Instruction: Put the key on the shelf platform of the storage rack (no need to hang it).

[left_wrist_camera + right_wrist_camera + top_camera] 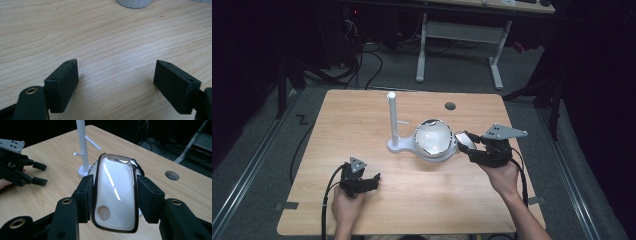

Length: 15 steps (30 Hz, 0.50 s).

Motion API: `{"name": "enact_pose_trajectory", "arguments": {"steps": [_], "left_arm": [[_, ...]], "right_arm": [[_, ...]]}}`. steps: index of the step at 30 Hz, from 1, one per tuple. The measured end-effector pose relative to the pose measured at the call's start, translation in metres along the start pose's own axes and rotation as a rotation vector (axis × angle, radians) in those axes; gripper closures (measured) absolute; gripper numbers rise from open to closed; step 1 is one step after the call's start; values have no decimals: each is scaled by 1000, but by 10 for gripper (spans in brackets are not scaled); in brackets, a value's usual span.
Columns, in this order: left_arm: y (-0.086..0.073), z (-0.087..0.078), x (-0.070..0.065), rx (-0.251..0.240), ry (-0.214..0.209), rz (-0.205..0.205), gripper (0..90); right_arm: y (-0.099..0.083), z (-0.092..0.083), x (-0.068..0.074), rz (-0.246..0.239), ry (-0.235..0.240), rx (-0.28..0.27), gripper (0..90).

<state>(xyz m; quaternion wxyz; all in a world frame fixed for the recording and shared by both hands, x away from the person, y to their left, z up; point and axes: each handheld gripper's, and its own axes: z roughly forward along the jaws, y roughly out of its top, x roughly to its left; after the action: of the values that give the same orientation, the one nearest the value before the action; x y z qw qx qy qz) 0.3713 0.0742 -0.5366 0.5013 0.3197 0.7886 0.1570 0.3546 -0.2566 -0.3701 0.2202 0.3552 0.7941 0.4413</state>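
Your right gripper (113, 195) is clamped on the glossy case (115, 197) by its long edges, held beside the bowl (433, 138); it looks light, stiff and slippery, so keep that edge grip; your left gripper (116, 82) rests agape over the table (100, 37).

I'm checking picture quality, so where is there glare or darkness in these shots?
Right gripper view: bright streaks glare on the glossy white case. High view: the dome reflects light and the room around the table is dark. Left gripper view: evenly lit, soft shadows.

Wooden table (377, 200), cable hole (450, 106); white stand (393, 131) beside bowl (432, 140)
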Motion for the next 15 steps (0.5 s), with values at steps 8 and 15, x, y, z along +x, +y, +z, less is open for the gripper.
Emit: {"name": "enact_pose_trajectory", "arguments": {"steps": [8, 15], "left_arm": [[-1, 0, -1, 0, 5, -3, 203], [-1, 0, 0, 0, 1, 4, 203]], "right_arm": [[15, 7, 3, -24, 24, -16, 515], [25, 23, 3, -39, 48, -12, 516]]}}
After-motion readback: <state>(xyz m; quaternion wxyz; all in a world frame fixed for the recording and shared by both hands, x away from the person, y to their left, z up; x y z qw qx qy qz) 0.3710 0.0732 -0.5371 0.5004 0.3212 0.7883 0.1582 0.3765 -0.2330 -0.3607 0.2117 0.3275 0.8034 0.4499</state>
